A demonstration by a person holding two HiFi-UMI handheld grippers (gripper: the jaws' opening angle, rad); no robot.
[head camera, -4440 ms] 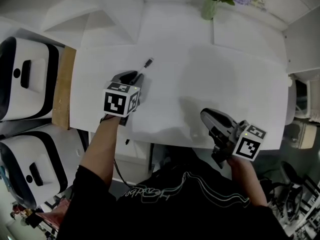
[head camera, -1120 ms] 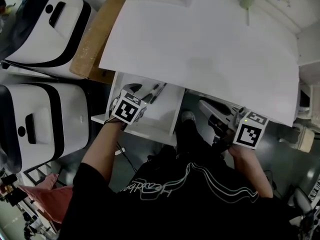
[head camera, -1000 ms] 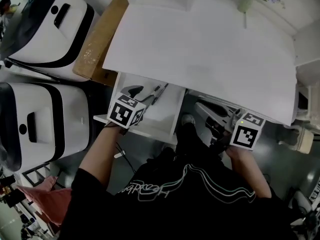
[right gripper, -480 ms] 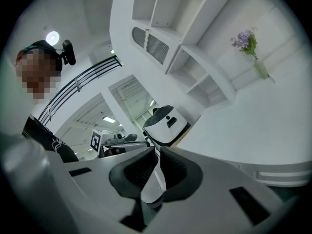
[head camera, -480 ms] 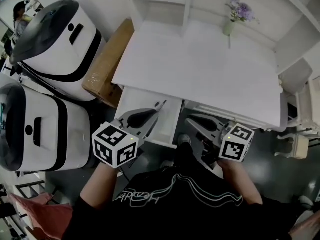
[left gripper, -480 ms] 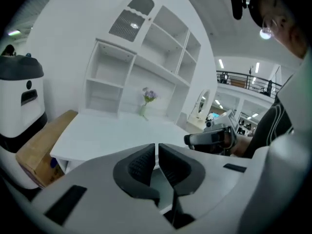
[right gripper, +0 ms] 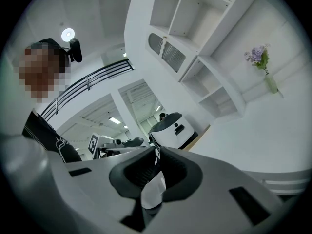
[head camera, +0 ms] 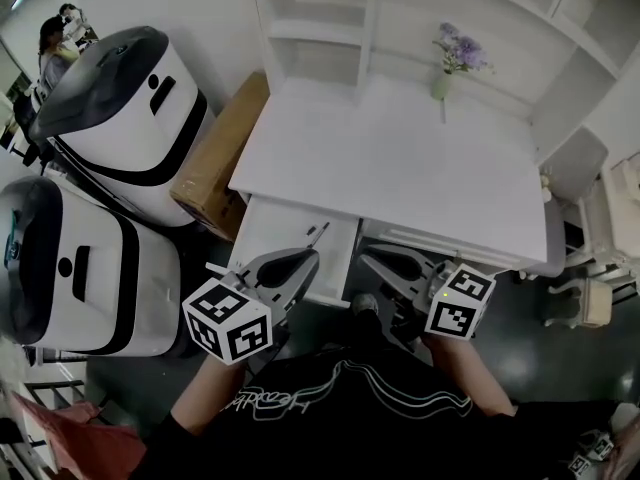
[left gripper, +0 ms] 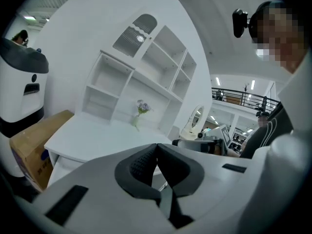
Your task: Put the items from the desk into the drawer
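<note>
I see the white desk top (head camera: 400, 158) bare and open to reach, apart from a vase of purple flowers (head camera: 441, 86) at its back edge. Shelving (head camera: 320, 28) closes off the back. The open drawer (head camera: 275, 233) juts out below the desk's left front. A cardboard box (head camera: 215, 153) and two white machines (head camera: 115, 118) crowd the left side. Floor (head camera: 202, 246) shows between the drawer and the nearer machine (head camera: 70, 268).

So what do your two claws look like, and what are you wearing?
The left claw and right claw are smooth pale grey plastic with dark, bumpy pads. Each has a white cube printed with black square patterns. The shirt is black with white squiggly lines.
</note>
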